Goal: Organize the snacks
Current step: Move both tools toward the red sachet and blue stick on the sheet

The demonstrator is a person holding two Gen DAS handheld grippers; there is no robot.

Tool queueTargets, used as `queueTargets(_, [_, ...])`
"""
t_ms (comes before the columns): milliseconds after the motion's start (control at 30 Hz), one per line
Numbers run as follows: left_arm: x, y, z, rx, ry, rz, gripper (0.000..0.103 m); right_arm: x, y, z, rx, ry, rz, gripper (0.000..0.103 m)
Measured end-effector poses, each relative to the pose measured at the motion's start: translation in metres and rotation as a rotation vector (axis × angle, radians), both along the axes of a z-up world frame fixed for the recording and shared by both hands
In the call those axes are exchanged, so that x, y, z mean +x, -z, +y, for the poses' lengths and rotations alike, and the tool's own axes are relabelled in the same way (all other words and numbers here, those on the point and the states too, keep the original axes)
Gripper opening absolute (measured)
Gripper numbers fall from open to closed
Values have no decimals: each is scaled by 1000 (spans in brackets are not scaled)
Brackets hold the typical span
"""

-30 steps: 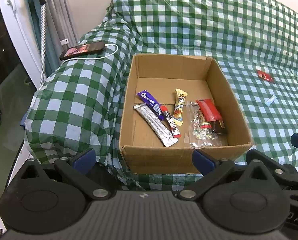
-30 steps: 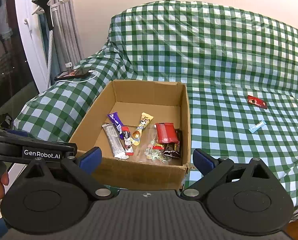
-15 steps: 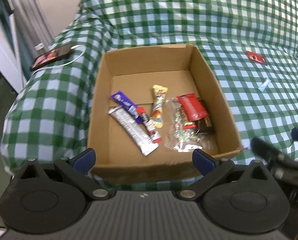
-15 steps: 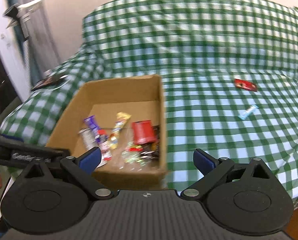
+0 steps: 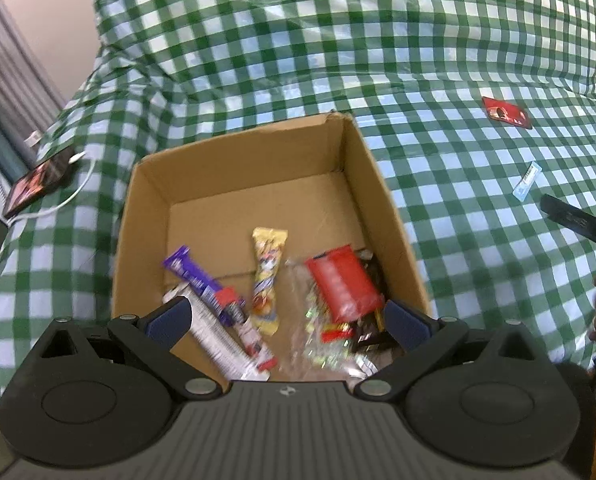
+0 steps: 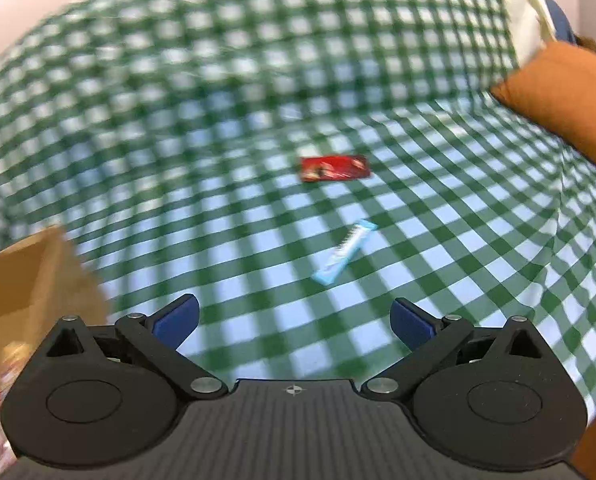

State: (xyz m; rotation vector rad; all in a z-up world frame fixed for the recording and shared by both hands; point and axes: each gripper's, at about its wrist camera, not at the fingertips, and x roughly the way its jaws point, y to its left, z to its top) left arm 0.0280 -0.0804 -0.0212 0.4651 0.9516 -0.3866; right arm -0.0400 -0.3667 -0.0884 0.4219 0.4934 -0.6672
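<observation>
A cardboard box [image 5: 234, 184] is seen standing open on a green-and-white checked cover [image 5: 337, 40]. The left gripper [image 5: 286, 316] is held above the box's near edge, its jaws spread wide with nothing between them. Inside the box, toward the near side, several snacks are laid: a purple bar [image 5: 196, 280] on the left, overlapping a silver bar [image 5: 214, 338]; a yellow packet [image 5: 268, 276] in the middle; and a red packet [image 5: 343, 284] on the right, resting on a clear bag of small sweets [image 5: 317, 340]. The far half of the box floor is bare.

To the right of the box, well apart from it, a red wrapper [image 6: 333, 168] is lying flat on the cover, and a light blue stick [image 6: 345, 250] is lying nearer, between that wrapper and the right gripper [image 6: 294, 318]. The right gripper is held over the cover, near the blue stick but not touching it; its jaws are likewise spread wide and empty. The right-wrist view is blurred, and a corner of the box is seen at its left edge.

An orange cushion [image 6: 565, 104] is seen at the far right. A phone [image 5: 38, 182] with a white cable [image 5: 72, 196] is lying far left of the box.
</observation>
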Motion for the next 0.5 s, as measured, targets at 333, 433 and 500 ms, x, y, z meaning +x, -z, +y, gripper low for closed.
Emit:
queueTargets(333, [28, 18, -67, 54, 67, -10, 103, 87, 79, -99, 48, 114, 110, 102])
queueTargets(433, [34, 25, -82, 64, 82, -3, 103, 101, 93, -112, 36, 109, 121, 102])
queueTargets(500, [37, 29, -92, 66, 90, 3, 103, 109, 98, -116, -9, 118, 128, 103])
